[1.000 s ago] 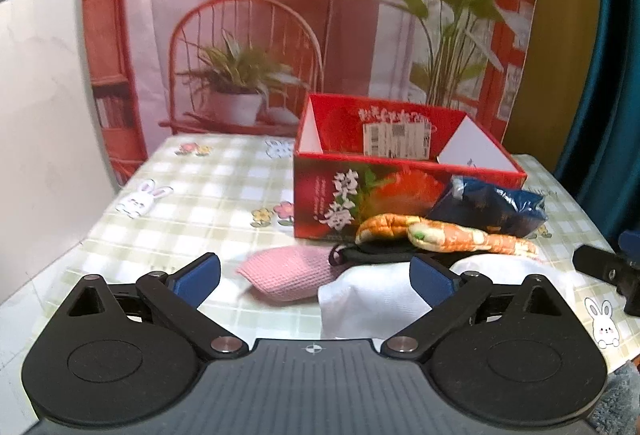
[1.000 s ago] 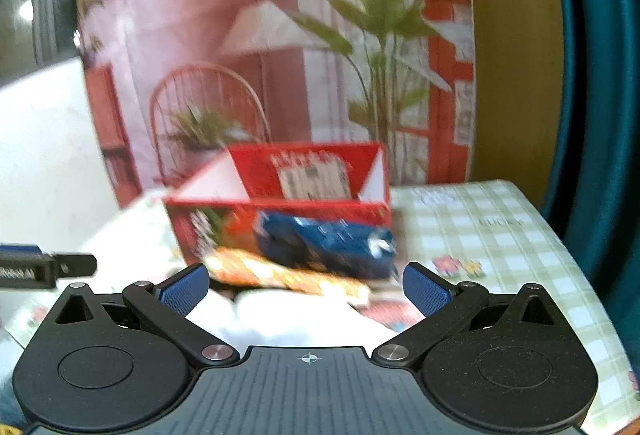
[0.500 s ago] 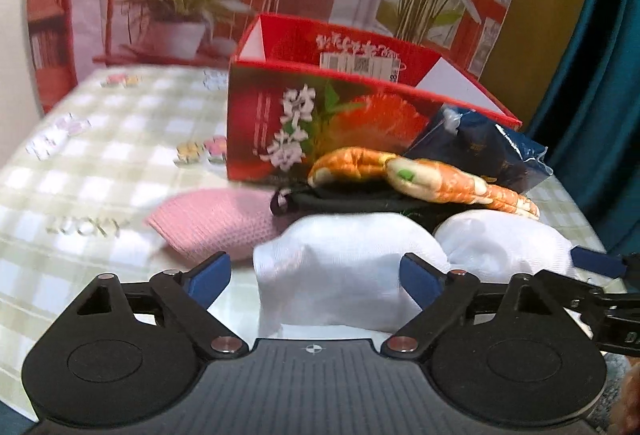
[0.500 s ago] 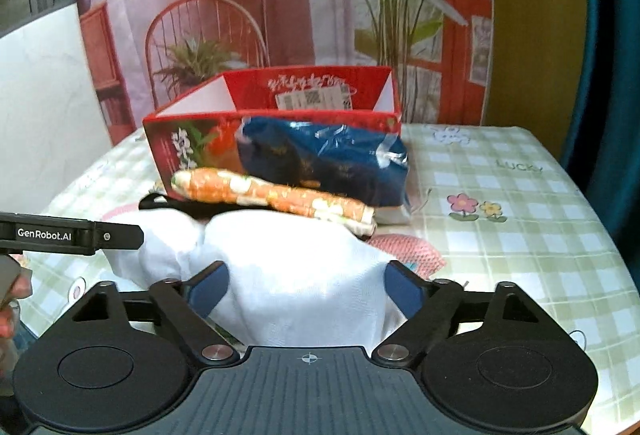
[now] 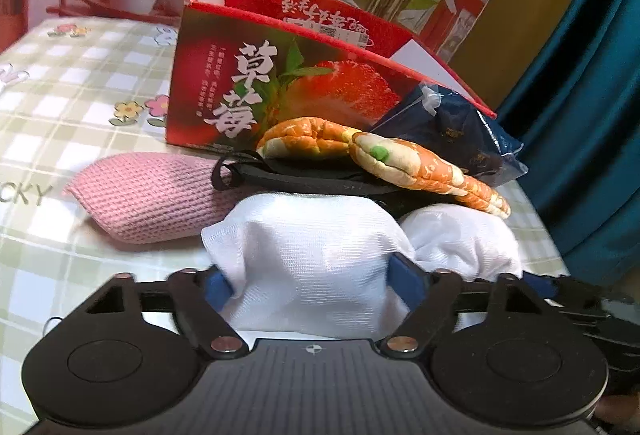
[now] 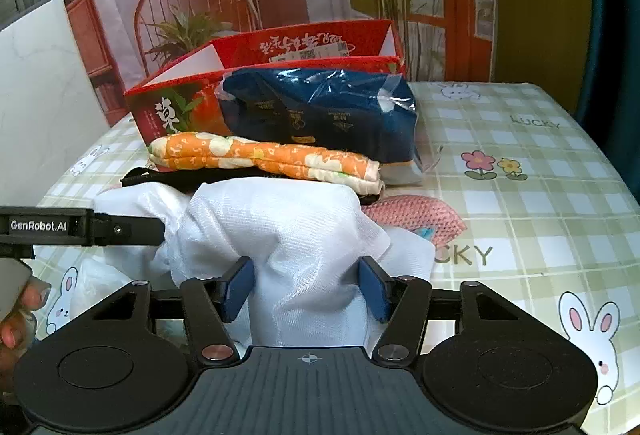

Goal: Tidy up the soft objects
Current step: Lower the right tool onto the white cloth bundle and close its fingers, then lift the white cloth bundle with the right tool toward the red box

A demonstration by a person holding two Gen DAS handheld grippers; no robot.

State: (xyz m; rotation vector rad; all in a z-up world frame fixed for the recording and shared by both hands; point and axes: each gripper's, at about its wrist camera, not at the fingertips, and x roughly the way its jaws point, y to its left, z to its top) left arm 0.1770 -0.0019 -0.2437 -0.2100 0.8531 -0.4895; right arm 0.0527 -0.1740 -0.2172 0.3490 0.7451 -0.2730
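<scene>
A white cloth (image 5: 316, 255) lies bunched at the front of a pile on the checked table. My left gripper (image 5: 316, 285) is shut on its left end. My right gripper (image 6: 306, 291) is shut on its right end (image 6: 280, 235). Behind the cloth lie a black strap item (image 5: 304, 177), an orange flowered pad (image 5: 404, 163), a pink knitted pouch (image 5: 156, 191) and a blue plastic pack (image 6: 320, 115). An open red strawberry box (image 5: 280, 91) stands behind the pile. The left gripper's finger (image 6: 80, 227) shows at the left of the right wrist view.
A second pink knitted piece (image 6: 416, 213) lies right of the cloth. The table's right edge (image 6: 624, 163) meets a teal curtain (image 5: 580, 115). A printed backdrop hangs behind the table, with a white wall (image 6: 36, 107) at the left.
Both grippers moved forward and down onto the white cloth and closed on it, one on each end. Before, both were open and back from the pile.
</scene>
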